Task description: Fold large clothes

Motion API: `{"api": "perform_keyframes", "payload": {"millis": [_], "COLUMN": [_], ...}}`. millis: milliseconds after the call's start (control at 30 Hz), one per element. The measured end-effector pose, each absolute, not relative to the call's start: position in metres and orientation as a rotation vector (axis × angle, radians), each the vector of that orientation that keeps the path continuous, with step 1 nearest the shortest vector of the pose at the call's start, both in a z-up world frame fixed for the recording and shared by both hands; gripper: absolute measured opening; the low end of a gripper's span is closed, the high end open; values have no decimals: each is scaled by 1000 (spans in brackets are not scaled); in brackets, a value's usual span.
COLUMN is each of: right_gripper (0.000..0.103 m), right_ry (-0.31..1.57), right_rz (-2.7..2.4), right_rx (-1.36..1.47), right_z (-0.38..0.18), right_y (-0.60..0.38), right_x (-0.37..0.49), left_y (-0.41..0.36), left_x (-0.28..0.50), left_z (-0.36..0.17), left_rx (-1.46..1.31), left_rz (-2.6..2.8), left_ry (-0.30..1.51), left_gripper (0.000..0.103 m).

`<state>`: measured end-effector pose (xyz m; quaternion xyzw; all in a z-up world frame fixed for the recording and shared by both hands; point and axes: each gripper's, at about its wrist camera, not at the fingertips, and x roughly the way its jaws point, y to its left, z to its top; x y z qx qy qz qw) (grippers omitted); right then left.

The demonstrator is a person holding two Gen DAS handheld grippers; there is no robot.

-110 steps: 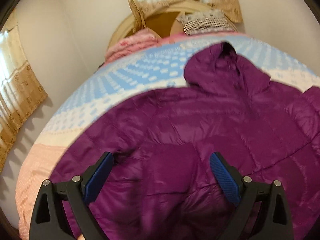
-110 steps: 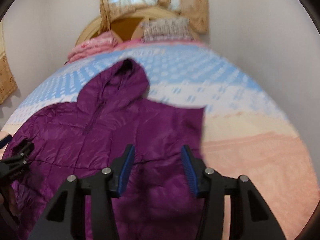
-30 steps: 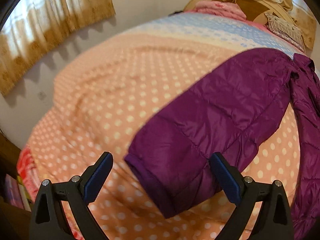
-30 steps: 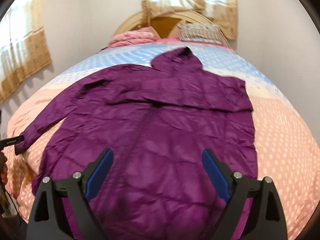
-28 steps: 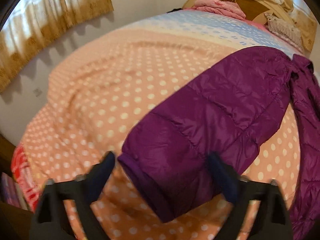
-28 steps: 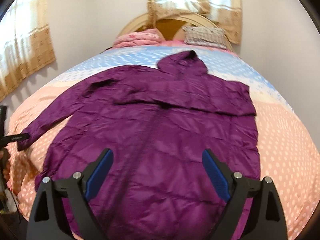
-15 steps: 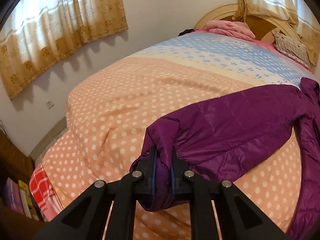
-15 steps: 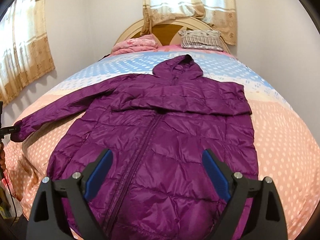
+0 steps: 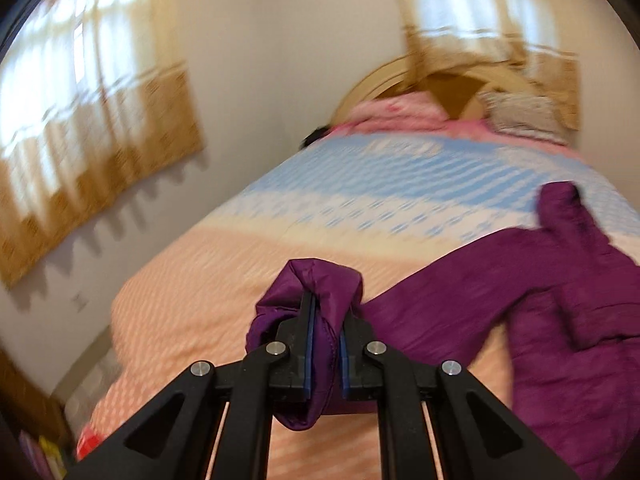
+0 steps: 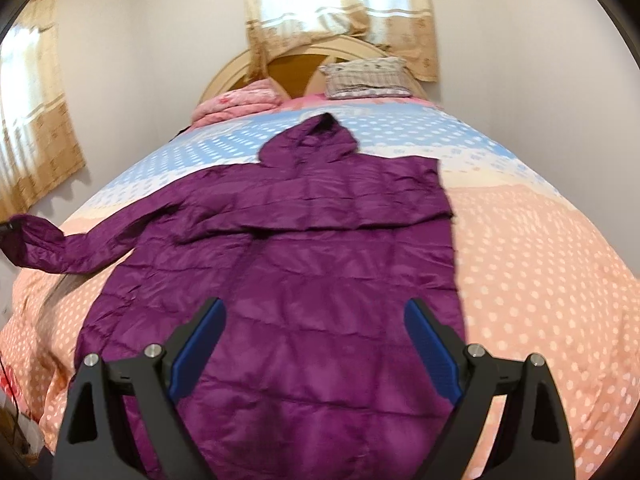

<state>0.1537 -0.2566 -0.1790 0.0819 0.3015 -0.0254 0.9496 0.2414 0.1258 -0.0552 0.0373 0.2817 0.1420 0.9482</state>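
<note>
- The cuff of the left sleeve (image 9: pixel 320 312), which lay flat on the bed a second ago between wide-spread jaws, is now clamped in the left gripper (image 9: pixel 325 344); the purple fabric is bunched over and under the blue pads.
- The sleeve is raised off the polka-dot duvet (image 9: pixel 192 320); in the right wrist view the cuff hangs lifted at 9 o'clock, at the far edge of the picture.
- The purple hooded down jacket (image 10: pixel 304 280) is spread front-up on the bed, hood toward the headboard at 12 o'clock; the other sleeve is already folded across the chest.
- The right gripper (image 10: pixel 316 350) is held released above the lower body of the jacket, nothing between its pads.
- Judged from this, the sleeve grasp is made, and the sleeve is ready to be carried toward 3 o'clock and laid across the chest.
- The body and the hem fold are not yet done.
</note>
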Motion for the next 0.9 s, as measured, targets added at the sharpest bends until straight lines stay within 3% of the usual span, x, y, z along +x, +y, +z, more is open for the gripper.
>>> {"api": "perform_keyframes", "payload": {"millis": [267, 567, 633, 700, 900], "right_gripper": [93, 93, 93, 93, 93], "right_ry": [627, 663, 672, 681, 704], "right_rz": [-159, -228, -229, -230, -222], "right_rx": [252, 334, 340, 342, 339], "right_z": [-189, -208, -211, -214, -220], "right_y": [-312, -352, -354, -355, -353], "right_x": [148, 142, 143, 143, 146], "left_y": [-48, -222, -251, -271, -262], "left_x": [248, 232, 224, 217, 209], "left_z": [-20, -47, -58, -66, -65], "left_rx": [193, 325, 373, 405, 411], "left_rz": [-45, -304, -332, -315, -324], "left_ry": [467, 405, 394, 356, 302], "left_gripper": [9, 11, 31, 95, 99]}}
